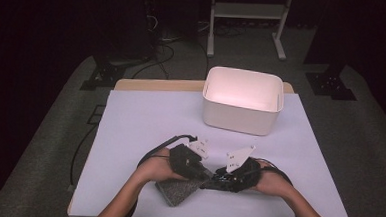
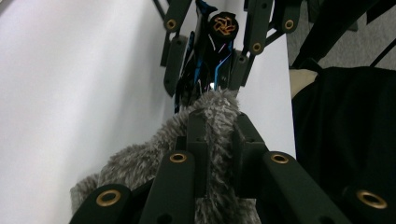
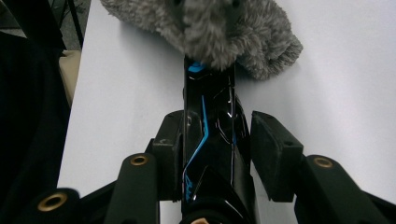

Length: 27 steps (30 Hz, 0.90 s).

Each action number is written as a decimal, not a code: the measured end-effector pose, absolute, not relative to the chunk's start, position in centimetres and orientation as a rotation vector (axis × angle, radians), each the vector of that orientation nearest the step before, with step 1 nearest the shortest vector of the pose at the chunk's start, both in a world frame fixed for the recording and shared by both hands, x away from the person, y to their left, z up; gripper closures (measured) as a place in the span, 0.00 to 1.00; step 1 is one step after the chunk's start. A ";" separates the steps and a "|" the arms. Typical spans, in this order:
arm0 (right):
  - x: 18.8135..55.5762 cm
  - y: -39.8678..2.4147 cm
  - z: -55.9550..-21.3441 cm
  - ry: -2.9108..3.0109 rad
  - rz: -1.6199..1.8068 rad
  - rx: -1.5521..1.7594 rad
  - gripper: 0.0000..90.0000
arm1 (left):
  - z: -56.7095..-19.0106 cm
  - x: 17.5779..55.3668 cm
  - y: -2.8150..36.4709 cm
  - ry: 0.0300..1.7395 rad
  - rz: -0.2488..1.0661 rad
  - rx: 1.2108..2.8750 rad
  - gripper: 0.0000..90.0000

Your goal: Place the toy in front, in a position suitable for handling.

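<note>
Your two grippers meet low in the centre of the high view, over the near part of the white table [image 1: 130,120].

Left gripper [image 1: 197,173]: jaws together, clamped on the open end of the grey fuzzy pouch [image 1: 178,189]. In the left gripper view that left gripper [image 2: 218,133] shows both jaws sunk into the pile of the pouch [image 2: 140,163], which hangs down toward the lower left of the frame. The pouch body rests on the table, lower centre of the high view, just left of the point where the grippers meet.

Right gripper [image 1: 217,179]: jaws part closed around the black object with blue lines [image 1: 216,181]. In the right gripper view the right gripper [image 3: 212,140] has its left jaw against the glossy black object [image 3: 212,135]; the right jaw stands very close beside it, and you cannot tell whether that pad touches. The far end of the object goes into the mouth of the pouch [image 3: 219,32] at the top centre of that frame.

In the left gripper view, the same object [image 2: 205,70] comes down from the upper centre, end-on, into the fuzzy opening.

The white bin [image 1: 242,100] stands at the far side of the table, upper centre right of the high view, well apart from both hands.
</note>
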State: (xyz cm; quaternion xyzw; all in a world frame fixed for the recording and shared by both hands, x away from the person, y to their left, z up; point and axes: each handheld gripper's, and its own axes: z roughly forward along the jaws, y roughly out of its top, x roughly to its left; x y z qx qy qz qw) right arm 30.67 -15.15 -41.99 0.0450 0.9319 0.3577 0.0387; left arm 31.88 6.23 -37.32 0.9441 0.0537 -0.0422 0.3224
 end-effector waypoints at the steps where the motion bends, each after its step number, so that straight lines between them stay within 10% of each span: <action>1: 30.7 -15.2 -42.0 2.859 1.098 0.141 0.62 | -37.4 31.9 6.5 0.150 -0.116 2.470 0.89; 27: 30.7 -14.9 -41.9 2.883 1.039 0.127 0.61 | -38.6 32.6 9.3 0.243 -0.143 2.406 0.89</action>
